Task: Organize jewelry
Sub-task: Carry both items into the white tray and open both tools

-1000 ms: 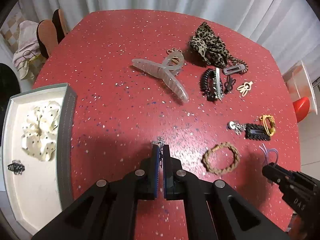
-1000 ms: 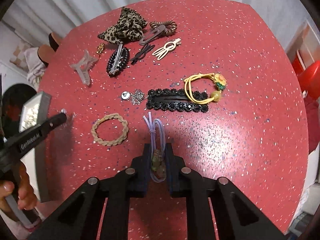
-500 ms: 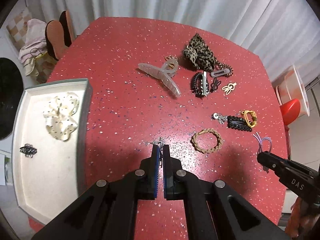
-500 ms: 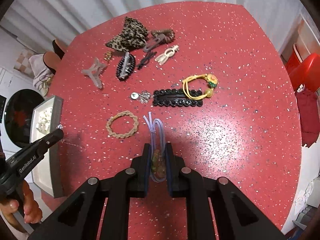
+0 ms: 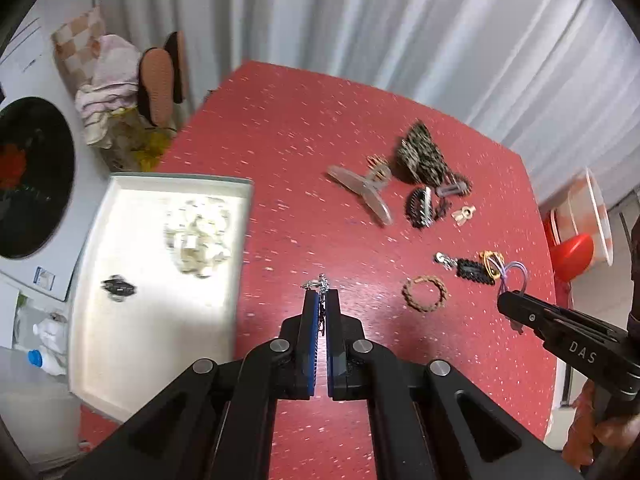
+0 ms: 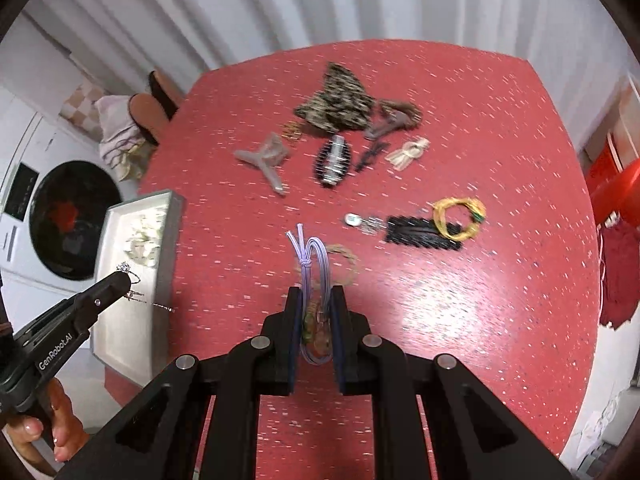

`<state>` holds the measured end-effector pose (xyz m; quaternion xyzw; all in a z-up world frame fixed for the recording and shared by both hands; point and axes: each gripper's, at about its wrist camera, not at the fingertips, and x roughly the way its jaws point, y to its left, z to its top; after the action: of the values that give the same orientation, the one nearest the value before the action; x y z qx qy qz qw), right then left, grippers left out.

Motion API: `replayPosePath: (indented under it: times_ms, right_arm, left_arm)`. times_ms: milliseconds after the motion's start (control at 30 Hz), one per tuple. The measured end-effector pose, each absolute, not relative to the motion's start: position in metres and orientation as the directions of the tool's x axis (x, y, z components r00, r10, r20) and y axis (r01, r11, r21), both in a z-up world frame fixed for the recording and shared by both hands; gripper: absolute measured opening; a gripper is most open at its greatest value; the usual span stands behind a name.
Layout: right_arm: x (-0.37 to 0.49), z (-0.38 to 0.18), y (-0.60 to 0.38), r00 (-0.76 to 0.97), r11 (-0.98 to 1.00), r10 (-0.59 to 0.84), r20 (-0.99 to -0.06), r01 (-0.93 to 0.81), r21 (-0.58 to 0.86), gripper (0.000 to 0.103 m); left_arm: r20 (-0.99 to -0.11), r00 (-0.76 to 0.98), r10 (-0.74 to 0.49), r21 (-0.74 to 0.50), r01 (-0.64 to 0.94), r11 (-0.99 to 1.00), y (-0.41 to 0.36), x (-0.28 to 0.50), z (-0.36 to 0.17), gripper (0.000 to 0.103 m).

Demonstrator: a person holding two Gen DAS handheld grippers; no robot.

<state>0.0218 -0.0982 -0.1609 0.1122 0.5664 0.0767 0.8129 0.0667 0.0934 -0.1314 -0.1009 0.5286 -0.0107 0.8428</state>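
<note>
My left gripper (image 5: pixel 321 294) is shut on a small silver chain piece (image 5: pixel 318 283) and holds it high above the red table, right of the white tray (image 5: pixel 96 248). The tray holds a cream scrunchie (image 5: pixel 198 236) and a dark clip (image 5: pixel 118 287). My right gripper (image 6: pixel 316 292) is shut on a lilac hair tie (image 6: pixel 310 254) with beads, lifted above a braided tan bracelet (image 6: pixel 348 258). The left gripper (image 6: pixel 116 280) also shows in the right wrist view, over the tray (image 6: pixel 166 248).
On the table lie a clear claw clip (image 5: pixel 362 192), leopard bow (image 5: pixel 420 154), black comb clip (image 5: pixel 418 204), black barrette (image 6: pixel 420 232), yellow tie (image 6: pixel 458 216) and silver charm (image 6: pixel 356 221). A washing machine (image 6: pixel 68 220) stands left, a red stool (image 5: pixel 572 254) right.
Both grippers have risen well above the table with their items. The left one has swung left toward the tray, which now shows more fully.
</note>
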Motion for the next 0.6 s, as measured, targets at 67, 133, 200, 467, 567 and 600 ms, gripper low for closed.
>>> replayPosePath:
  times_ms: [67, 133, 200, 467, 567, 600]
  right_arm:
    - [0.025, -0.155, -0.085, 0.349, 0.962, 0.264, -0.899, -0.024, 0.273, 0.015]
    - [0.027, -0.149, -0.070, 0.350, 0.960, 0.276, -0.895, -0.053, 0.275, 0.015]
    - [0.031, -0.143, -0.053, 0.350, 0.956, 0.292, -0.890, -0.087, 0.279, 0.015]
    - [0.041, -0.126, 0.025, 0.332, 0.929, 0.357, -0.873, -0.226, 0.294, 0.015]
    - [0.042, -0.124, 0.053, 0.318, 0.914, 0.380, -0.869, -0.272, 0.300, 0.015]
    - [0.042, -0.124, 0.064, 0.310, 0.908, 0.388, -0.868, -0.289, 0.303, 0.015]
  left_arm:
    - [-0.884, 0.453, -0.113, -0.180, -0.107, 0.978, 0.107, 0.061, -0.125, 0.004]
    - [-0.880, 0.464, -0.098, -0.175, -0.126, 0.977, 0.120, 0.056, -0.119, 0.004]
    - [-0.877, 0.474, -0.082, -0.172, -0.150, 0.974, 0.135, 0.050, -0.114, 0.004]
    - [-0.875, 0.484, -0.010, -0.160, -0.270, 0.950, 0.200, 0.022, -0.108, 0.004]
    - [-0.880, 0.475, 0.010, -0.154, -0.305, 0.940, 0.220, 0.012, -0.113, 0.004]
    - [-0.883, 0.469, 0.017, -0.150, -0.317, 0.936, 0.227, 0.009, -0.116, 0.004]
